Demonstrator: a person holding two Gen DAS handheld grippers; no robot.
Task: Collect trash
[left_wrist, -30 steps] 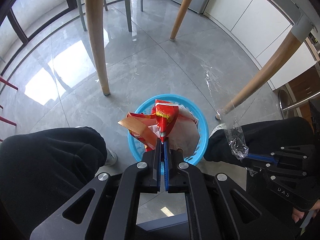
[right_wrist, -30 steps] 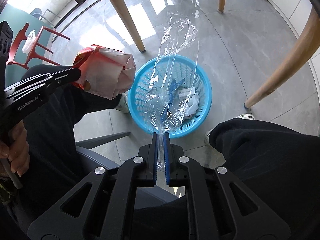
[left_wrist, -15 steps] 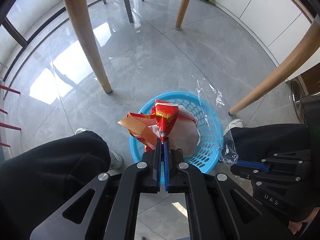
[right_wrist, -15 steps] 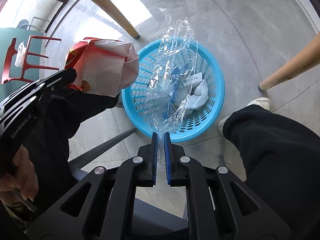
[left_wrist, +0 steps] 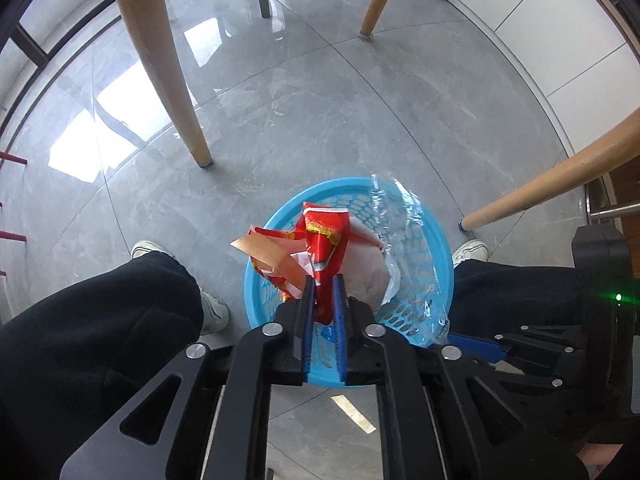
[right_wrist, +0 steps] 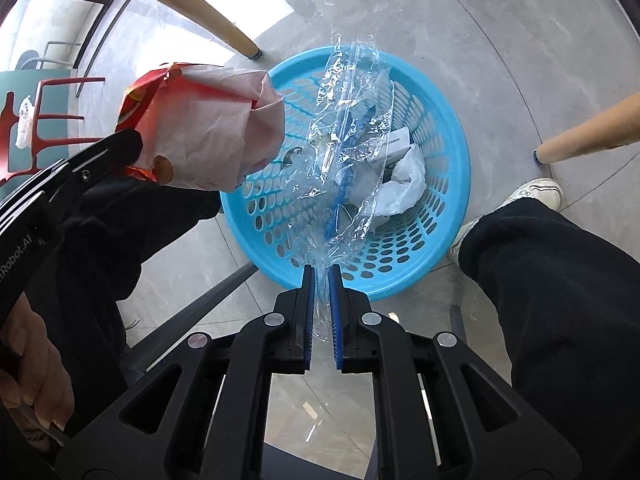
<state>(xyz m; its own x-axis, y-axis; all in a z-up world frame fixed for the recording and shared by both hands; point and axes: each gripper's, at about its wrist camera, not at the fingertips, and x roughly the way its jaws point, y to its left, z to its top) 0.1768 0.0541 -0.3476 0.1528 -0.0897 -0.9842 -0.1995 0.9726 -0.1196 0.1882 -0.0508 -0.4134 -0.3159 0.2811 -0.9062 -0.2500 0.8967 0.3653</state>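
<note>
A blue perforated basket stands on the floor between the person's legs; it also shows in the right wrist view. My left gripper is over its near rim with a red and white snack wrapper between its jaws, which stand slightly apart. The wrapper also shows in the right wrist view. My right gripper is above the basket's near rim with a clear plastic film between its slightly parted jaws; the film drapes over the basket. White paper lies inside.
Wooden table legs stand on the grey tiled floor around the basket. The person's black-trousered legs and white shoes flank the basket. A red chair is at far left.
Both grippers have moved down and closer over the basket. The jaws of both have parted slightly around the wrapper and the film.
</note>
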